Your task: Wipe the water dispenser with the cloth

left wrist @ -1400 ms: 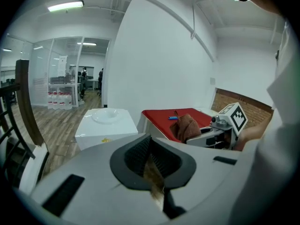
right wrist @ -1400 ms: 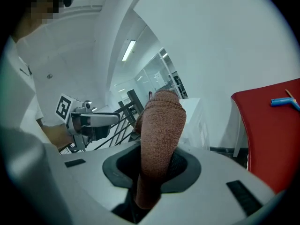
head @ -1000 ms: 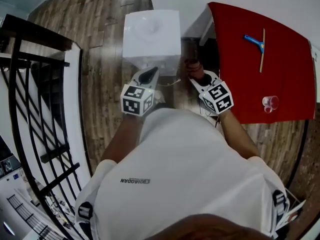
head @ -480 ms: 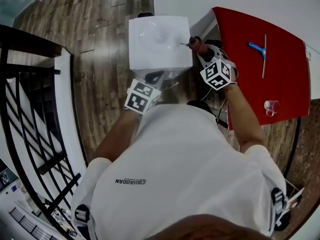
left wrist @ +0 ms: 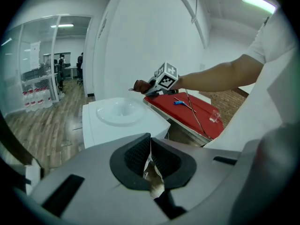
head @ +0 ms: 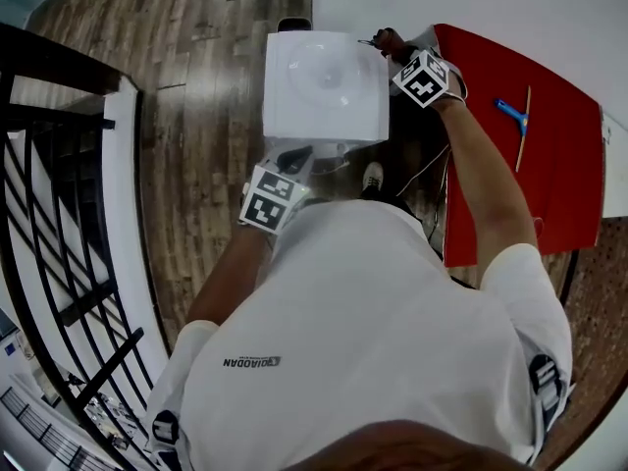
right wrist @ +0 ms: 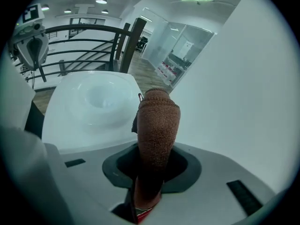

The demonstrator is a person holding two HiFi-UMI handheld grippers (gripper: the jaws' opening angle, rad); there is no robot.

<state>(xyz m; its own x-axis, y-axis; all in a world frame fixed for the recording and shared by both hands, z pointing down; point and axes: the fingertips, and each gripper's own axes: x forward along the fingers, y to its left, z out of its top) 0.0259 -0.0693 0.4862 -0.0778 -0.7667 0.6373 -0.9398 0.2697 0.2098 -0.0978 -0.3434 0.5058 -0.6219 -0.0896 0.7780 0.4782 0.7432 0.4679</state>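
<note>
The right gripper (head: pixel 391 49) has swung up to the white water dispenser's (head: pixel 324 91) far right corner, so the left gripper (head: pixel 292 157) hangs low at its front, pinched on a pale scrap (left wrist: pixel 151 172), while the right one clamps the brown cloth (right wrist: pixel 157 121), wiping apparently just starting.

my white t-shirt (head: pixel 373 332), small dark print (head: pixel 251 362), grey left gripper (left wrist: pixel 151 159) and right gripper (right wrist: pixel 152 162), black ribbed pads (left wrist: pixel 137 154), black-and-white marker cubes (head: pixel 271 200)

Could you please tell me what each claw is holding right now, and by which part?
The right claw clamps the brown cloth near one end; the left claw pinches a thin pale scrap, which part is unclear.
</note>
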